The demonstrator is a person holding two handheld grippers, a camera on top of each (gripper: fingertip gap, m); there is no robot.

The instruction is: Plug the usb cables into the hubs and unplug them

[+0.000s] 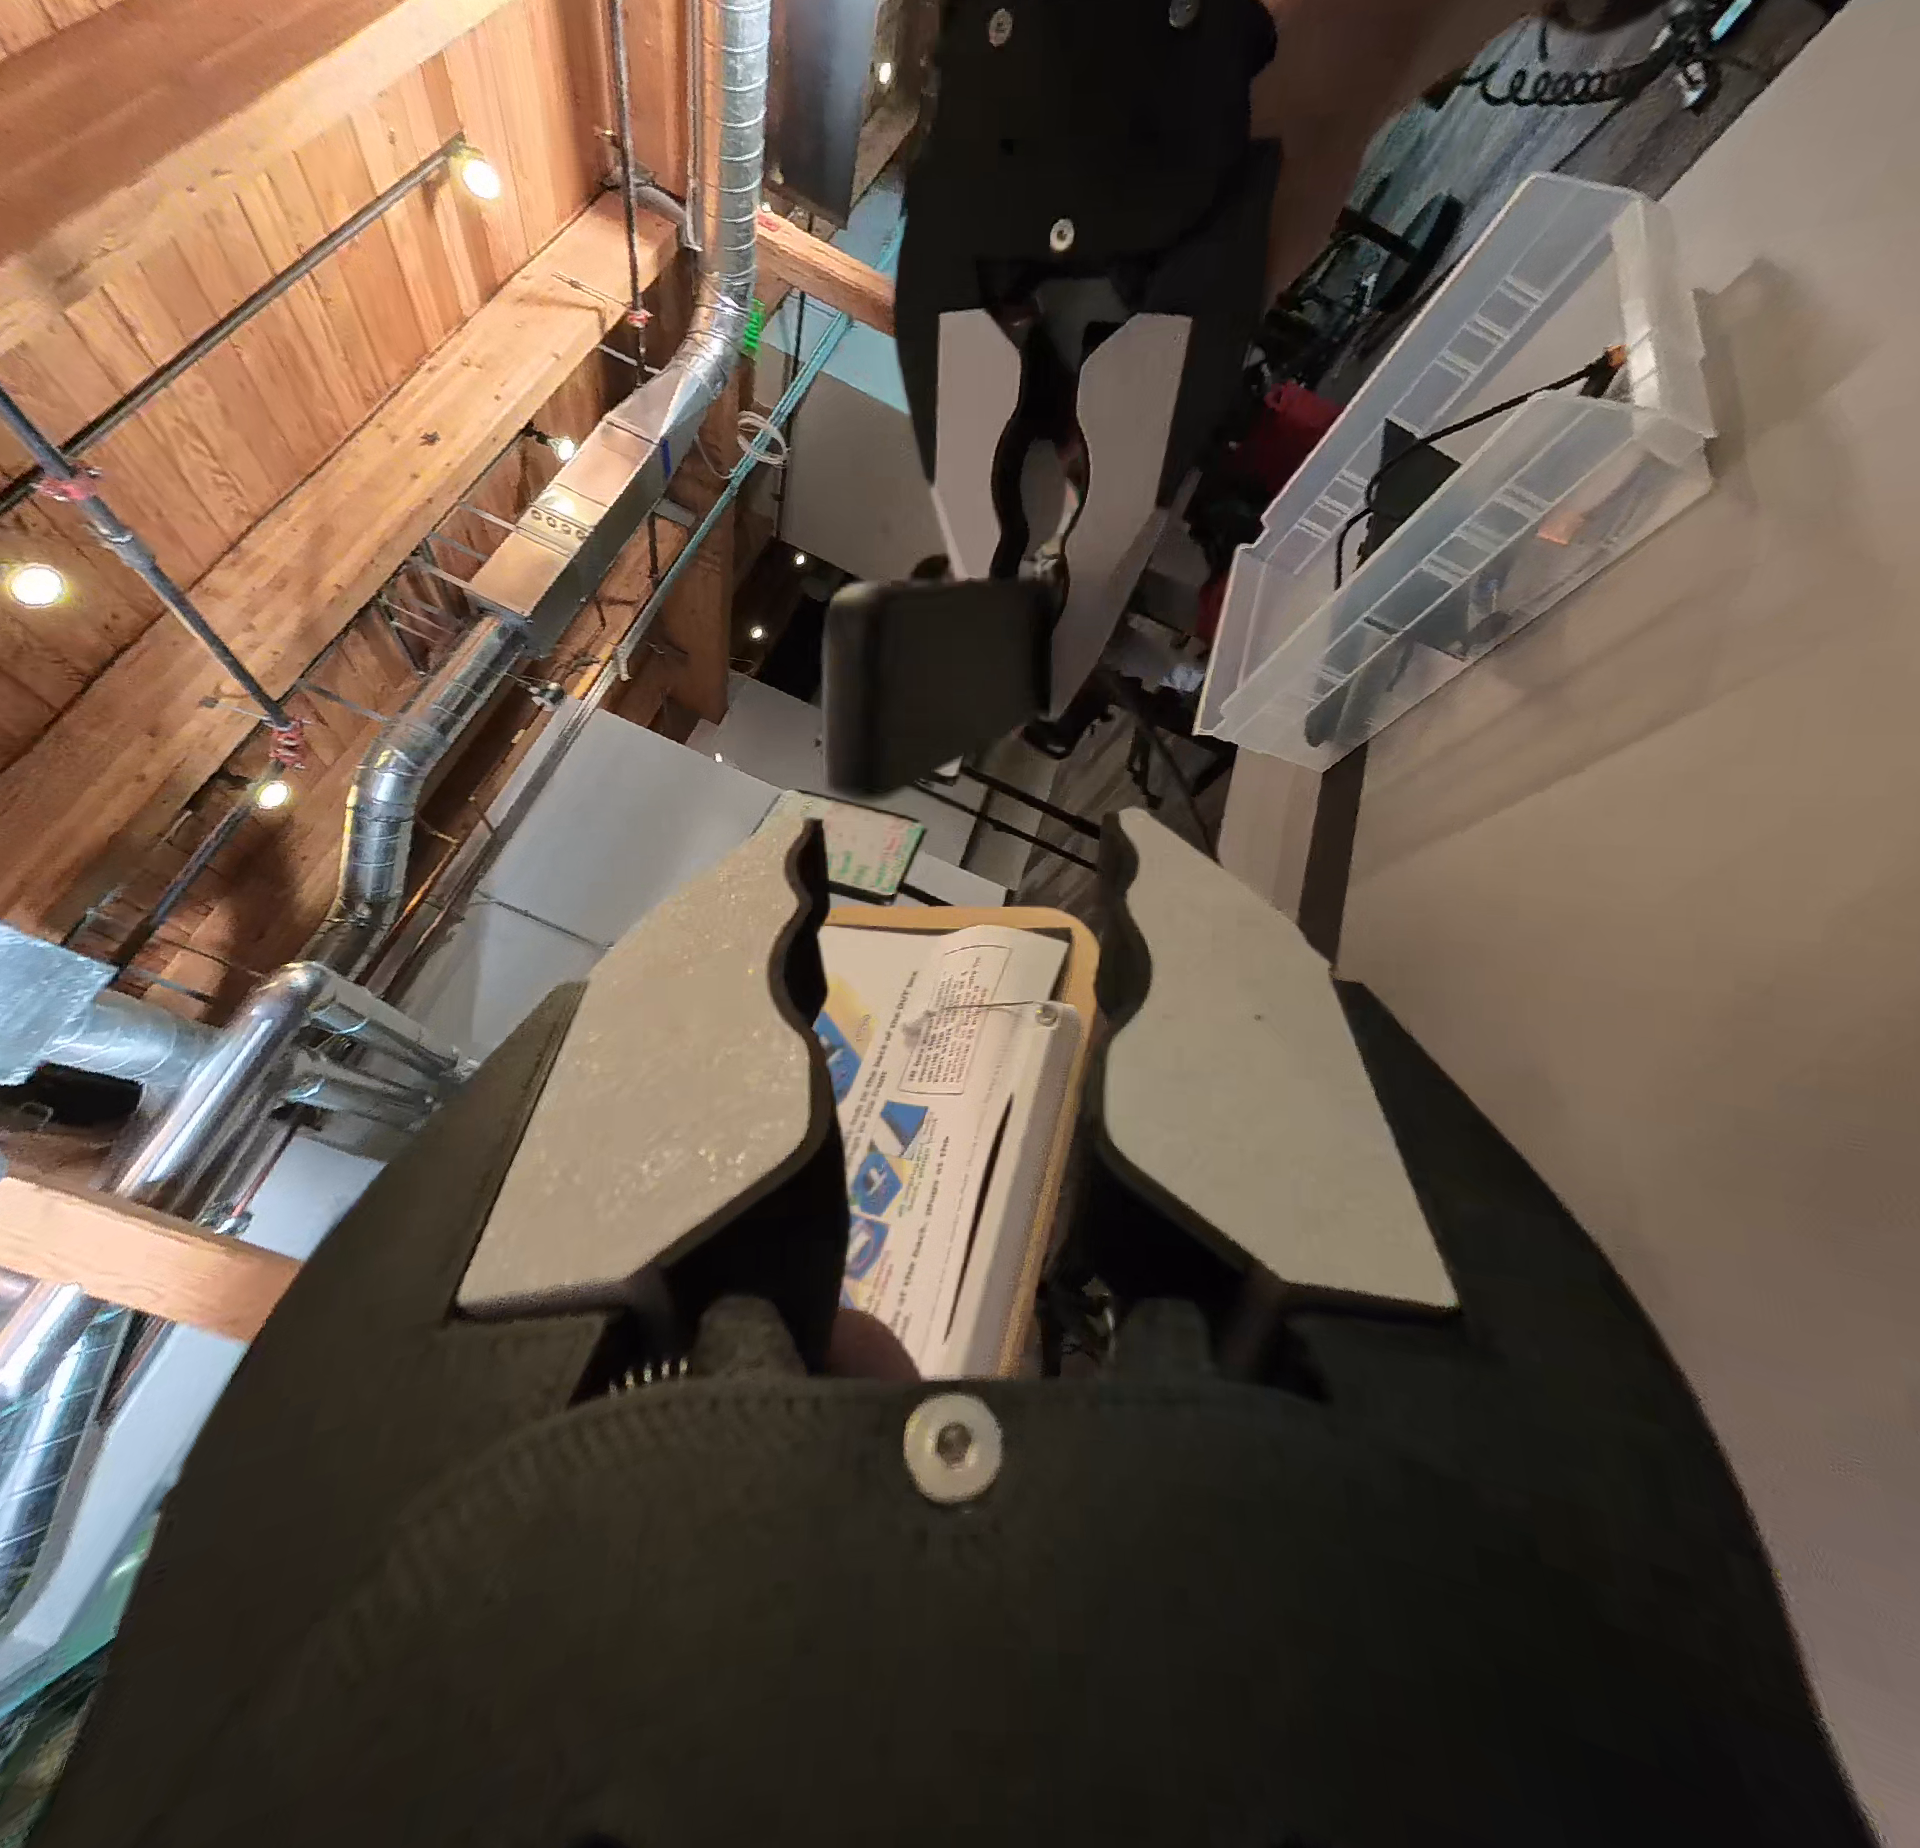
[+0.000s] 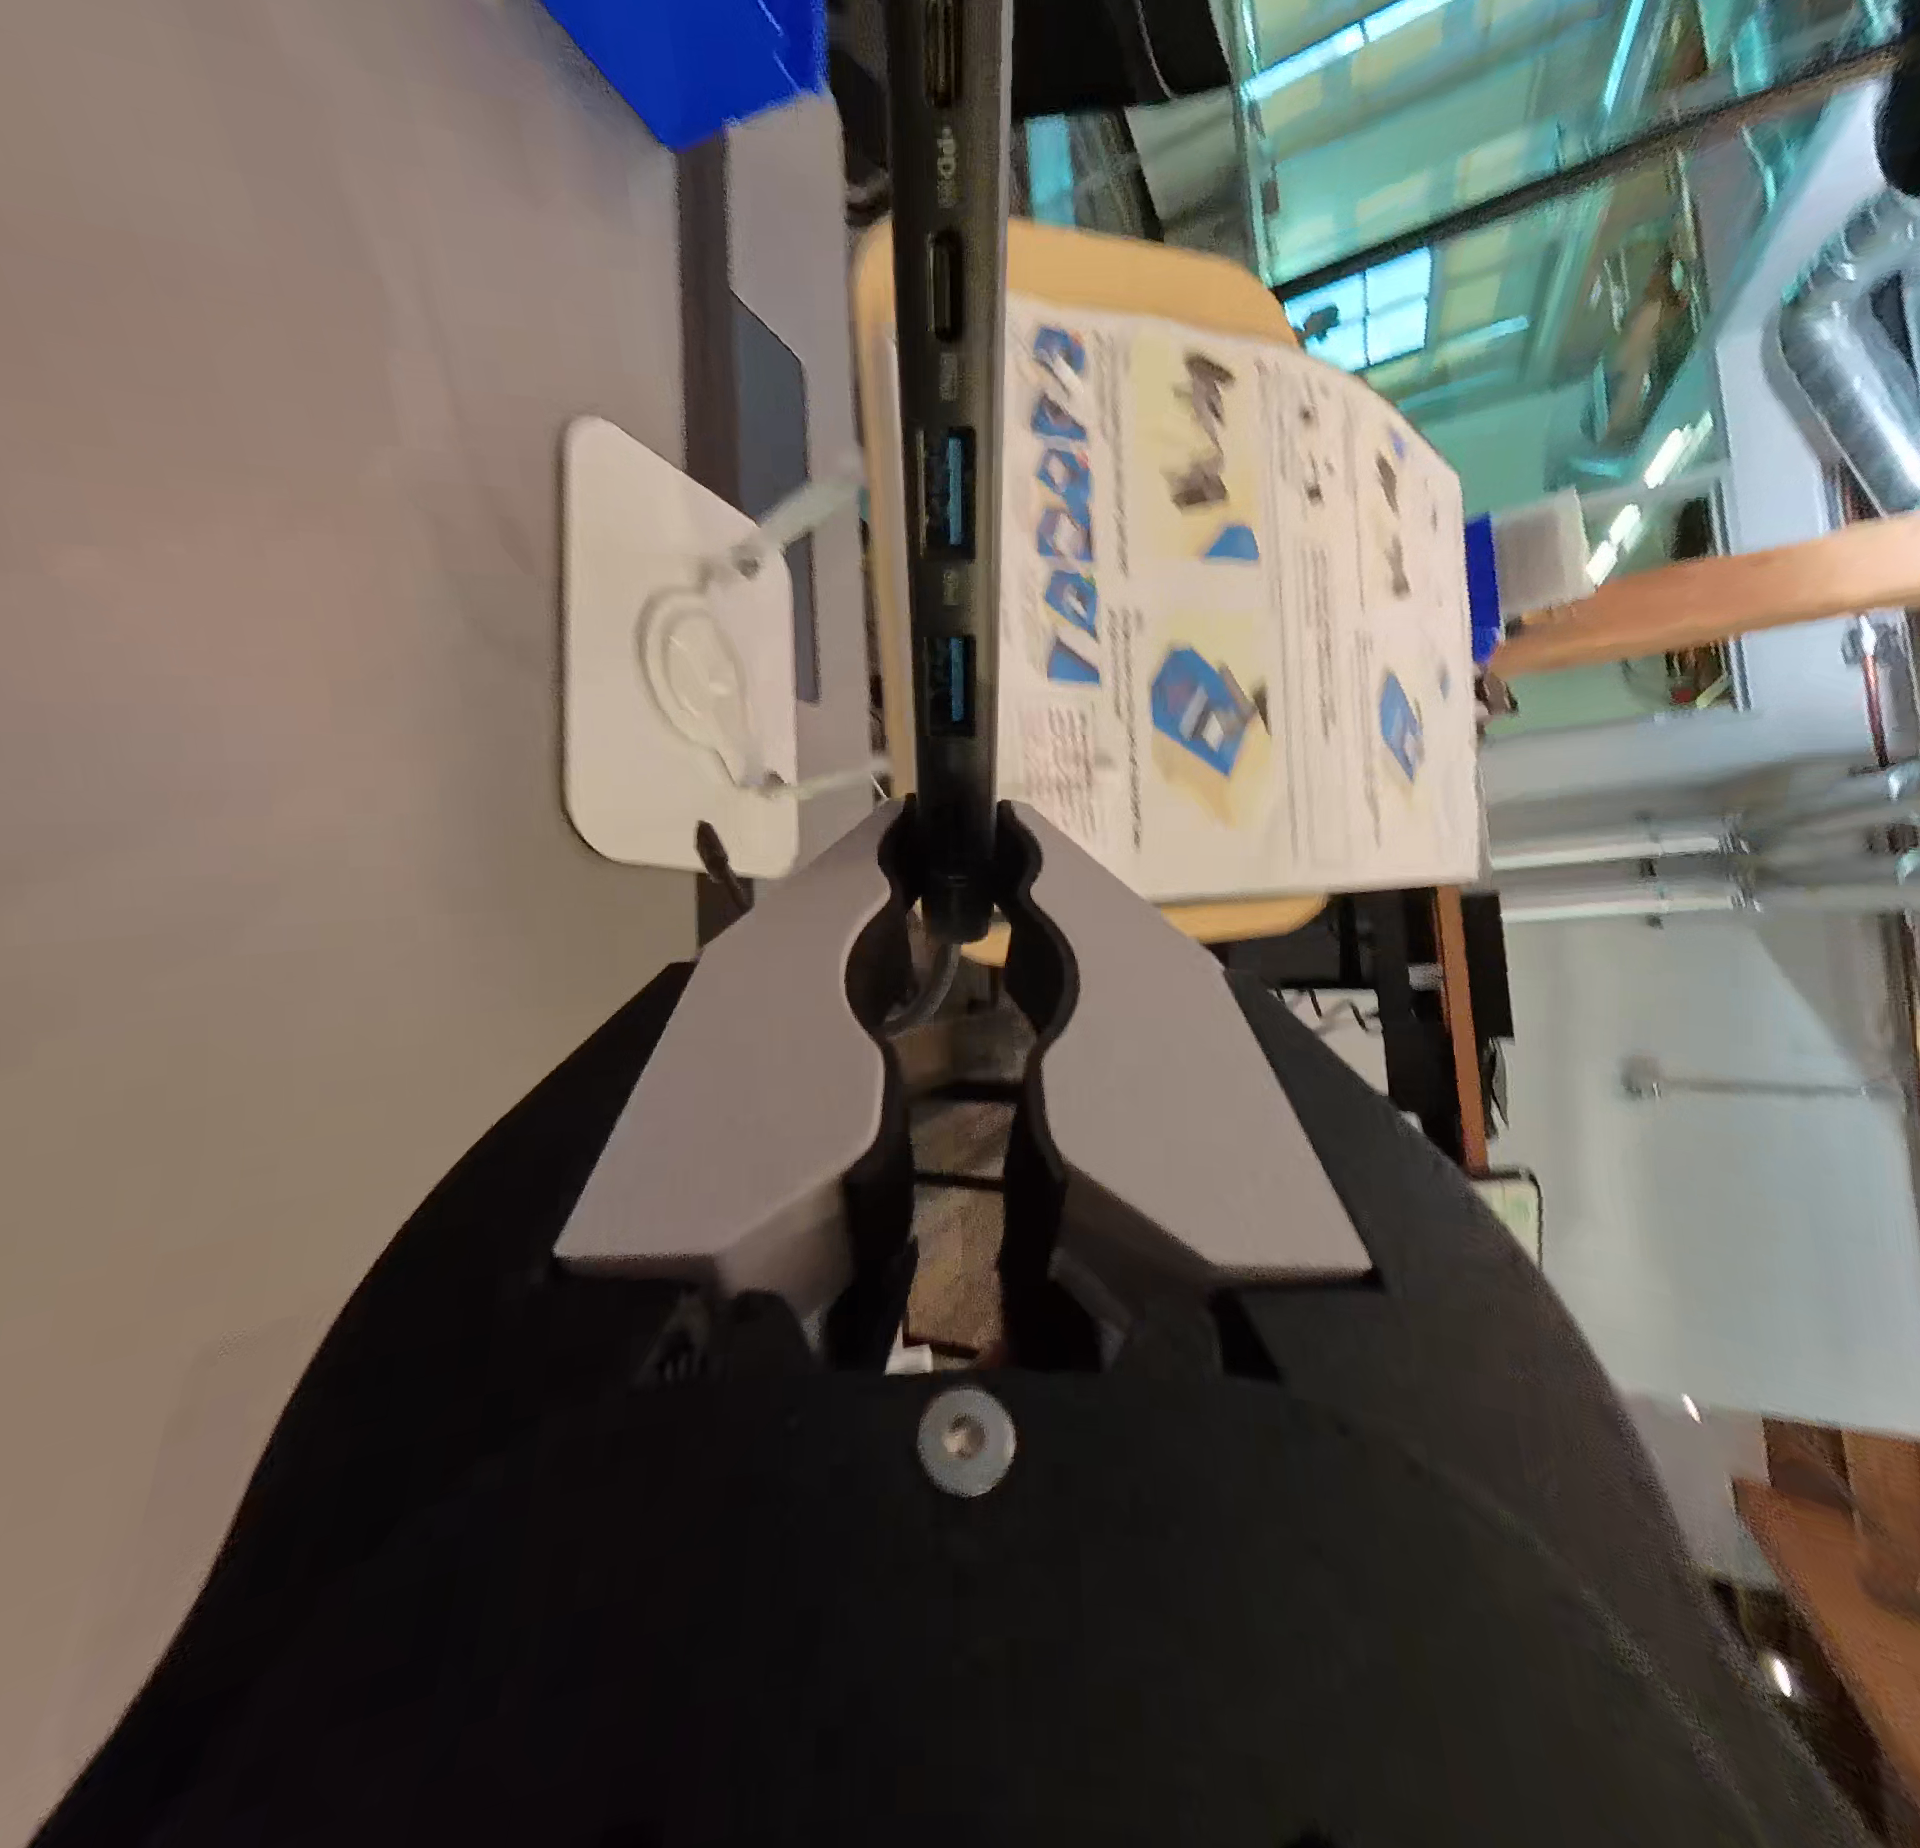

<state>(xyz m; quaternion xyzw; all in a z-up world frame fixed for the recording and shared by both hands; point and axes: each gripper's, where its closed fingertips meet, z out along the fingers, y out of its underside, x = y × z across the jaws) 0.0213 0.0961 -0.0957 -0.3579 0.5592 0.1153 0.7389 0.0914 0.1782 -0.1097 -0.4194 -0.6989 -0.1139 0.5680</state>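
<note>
Your right tongs [image 2: 951, 863] are pinching the near end of the hub [image 2: 951, 427], tips closed on it. The hub is sticking straight out from the tongs, port side facing the camera, just in front of the clipboard [image 2: 1226, 271] with its printed sheet [image 2: 1247, 593]. Your left tongs [image 1: 961, 905] are gaping wide and gripping nothing, pointing at the hub [image 1: 930, 681] from just short of it. Beyond the hub, a clear bin [image 1: 1455, 541] is sitting on the surface [image 1: 1662, 967].
</note>
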